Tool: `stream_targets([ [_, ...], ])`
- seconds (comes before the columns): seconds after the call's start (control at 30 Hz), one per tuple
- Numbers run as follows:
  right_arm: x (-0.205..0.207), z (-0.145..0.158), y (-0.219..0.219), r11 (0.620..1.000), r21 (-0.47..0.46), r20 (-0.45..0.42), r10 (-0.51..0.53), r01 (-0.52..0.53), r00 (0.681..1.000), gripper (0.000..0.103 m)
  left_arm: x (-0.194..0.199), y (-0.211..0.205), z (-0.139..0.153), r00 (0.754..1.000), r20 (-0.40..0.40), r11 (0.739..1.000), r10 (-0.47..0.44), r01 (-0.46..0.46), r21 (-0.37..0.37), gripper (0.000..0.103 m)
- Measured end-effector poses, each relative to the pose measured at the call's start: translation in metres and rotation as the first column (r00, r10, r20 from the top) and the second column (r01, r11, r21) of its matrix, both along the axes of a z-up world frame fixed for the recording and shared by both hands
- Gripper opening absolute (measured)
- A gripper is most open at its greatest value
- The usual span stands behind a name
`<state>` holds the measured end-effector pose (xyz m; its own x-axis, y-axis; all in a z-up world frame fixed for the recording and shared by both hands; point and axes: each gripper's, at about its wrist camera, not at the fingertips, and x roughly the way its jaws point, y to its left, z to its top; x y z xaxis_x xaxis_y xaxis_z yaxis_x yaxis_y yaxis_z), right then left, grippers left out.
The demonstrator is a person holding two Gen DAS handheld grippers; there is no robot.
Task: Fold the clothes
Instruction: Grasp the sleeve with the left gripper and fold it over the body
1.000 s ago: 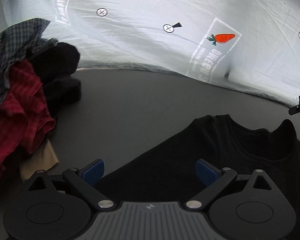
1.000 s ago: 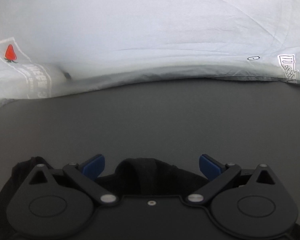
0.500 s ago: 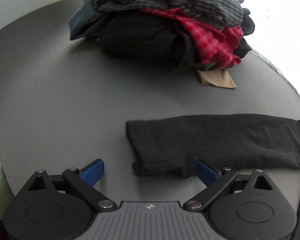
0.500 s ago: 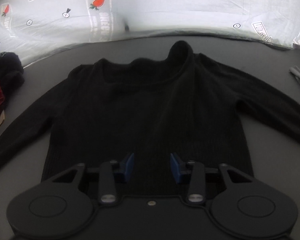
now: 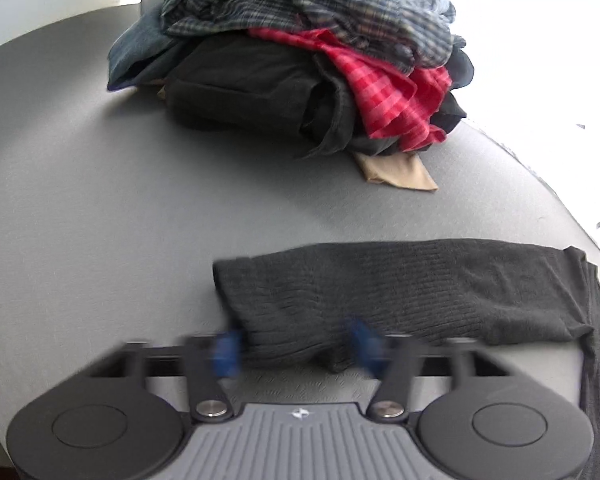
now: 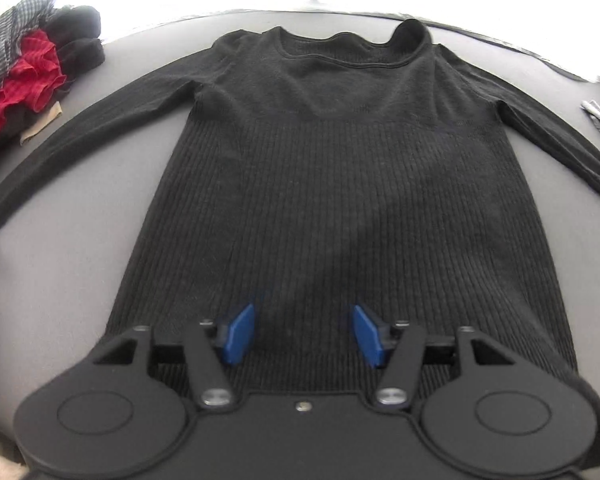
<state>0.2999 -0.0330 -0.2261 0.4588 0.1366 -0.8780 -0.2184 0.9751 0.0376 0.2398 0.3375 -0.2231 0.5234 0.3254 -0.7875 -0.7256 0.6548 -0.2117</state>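
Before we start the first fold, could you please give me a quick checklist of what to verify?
1. Black sweater flat, sleeves spread: ok.
2. Left gripper grips sleeve cuff: cannot tell; fingers have just been closing around it, blurred.
3. Right gripper holds hem: not ok; its fingers have just been opening, nothing pinched.
4. Clothes pile clear of sweater: ok.
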Motion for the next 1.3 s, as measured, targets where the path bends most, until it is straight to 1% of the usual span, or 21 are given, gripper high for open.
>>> stream_targets([
  [0.03,-0.002,0.001,-0.002,1.000,0.008,-0.003,-0.023,0.023,1.000,0.060,0.001,0.004,0.001,1.000,0.017,0.999,0.002,-0.001,-0.048,0.014],
  [0.07,-0.004,0.002,-0.003,0.999,0.017,-0.006,-0.046,0.046,0.999,0.060,0.002,0.006,0.006,0.999,0.045,0.995,0.003,0.001,-0.096,0.013],
  [0.17,-0.011,0.001,-0.003,0.998,0.013,0.001,-0.058,0.058,0.998,0.057,0.021,-0.016,0.038,0.983,0.151,0.993,-0.102,0.110,-0.043,0.013],
  [0.23,-0.009,0.003,-0.007,0.997,0.008,-0.004,-0.074,0.075,0.997,0.054,0.042,-0.052,0.071,0.936,0.232,0.963,-0.263,0.267,0.015,0.013],
  [0.3,-0.003,0.004,-0.014,0.993,0.015,-0.011,-0.121,0.121,0.993,0.053,0.058,-0.095,0.102,0.854,0.311,0.906,-0.417,0.419,0.064,0.013],
  [0.37,0.005,0.005,-0.023,0.984,0.032,-0.018,-0.172,0.172,0.985,0.051,0.070,-0.156,0.133,0.715,0.366,0.790,-0.596,0.603,0.109,0.016],
  [0.4,0.008,0.006,-0.025,0.981,0.037,-0.015,-0.190,0.190,0.982,0.050,0.075,-0.188,0.143,0.630,0.375,0.710,-0.680,0.693,0.121,0.031],
  [0.43,0.009,0.008,-0.030,0.977,0.038,-0.010,-0.208,0.209,0.978,0.049,0.078,-0.215,0.148,0.553,0.383,0.636,-0.740,0.761,0.128,0.059],
  [0.5,0.010,0.012,-0.038,0.970,0.037,0.001,-0.238,0.238,0.971,0.049,0.078,-0.266,0.149,0.385,0.389,0.469,-0.837,0.871,0.145,0.100],
  [0.53,0.010,0.013,-0.042,0.968,0.034,0.007,-0.249,0.248,0.969,0.049,0.073,-0.282,0.146,0.334,0.375,0.414,-0.865,0.897,0.157,0.100],
  [0.6,0.007,0.017,-0.050,0.965,0.025,0.024,-0.263,0.262,0.965,0.050,0.064,-0.299,0.136,0.280,0.330,0.345,-0.901,0.926,0.155,0.100],
  [0.67,0.001,0.019,-0.056,0.965,0.004,0.041,-0.264,0.264,0.964,0.052,0.056,-0.296,0.118,0.301,0.308,0.343,-0.903,0.935,0.094,0.100],
  [0.77,-0.008,0.017,-0.060,0.966,-0.059,0.064,-0.247,0.250,0.967,0.053,0.060,-0.268,0.080,0.461,0.229,0.460,-0.857,0.886,-0.064,0.100],
  [0.8,-0.010,0.015,-0.059,0.966,-0.082,0.071,-0.239,0.245,0.968,0.053,0.064,-0.252,0.066,0.526,0.184,0.516,-0.831,0.851,-0.103,0.100],
  [0.87,-0.013,0.013,-0.057,0.967,-0.131,0.093,-0.208,0.219,0.974,0.053,0.070,-0.225,0.047,0.623,0.109,0.605,-0.774,0.780,-0.160,0.100],
  [0.93,-0.016,0.012,-0.048,0.965,-0.196,0.133,-0.147,0.172,0.980,0.053,0.066,-0.204,0.033,0.678,0.079,0.653,-0.731,0.728,-0.208,0.100],
  [0.97,-0.017,0.012,-0.043,0.962,-0.234,0.157,-0.108,0.144,0.982,0.050,0.064,-0.196,0.028,0.696,0.068,0.668,-0.715,0.709,-0.227,0.100],
  [1.03,-0.016,0.008,-0.037,0.940,-0.334,0.198,0.003,0.065,0.980,0.044,0.053,-0.190,0.022,0.702,0.041,0.675,-0.711,0.698,-0.240,0.100],
  [1.13,-0.010,0.003,-0.027,0.891,-0.453,0.219,0.139,-0.026,0.966,0.038,0.040,-0.193,0.012,0.688,-0.013,0.669,-0.726,0.701,-0.249,0.100],
  [1.2,-0.002,0.000,-0.026,0.868,-0.491,0.223,0.204,-0.071,0.953,0.037,0.033,-0.196,0.005,0.679,-0.027,0.658,-0.733,0.699,-0.280,0.099],
  [1.3,0.021,-0.003,-0.023,0.840,-0.526,0.202,0.275,-0.133,0.940,0.037,0.031,-0.208,0.006,0.656,-0.069,0.650,-0.751,0.719,-0.246,0.099],
])
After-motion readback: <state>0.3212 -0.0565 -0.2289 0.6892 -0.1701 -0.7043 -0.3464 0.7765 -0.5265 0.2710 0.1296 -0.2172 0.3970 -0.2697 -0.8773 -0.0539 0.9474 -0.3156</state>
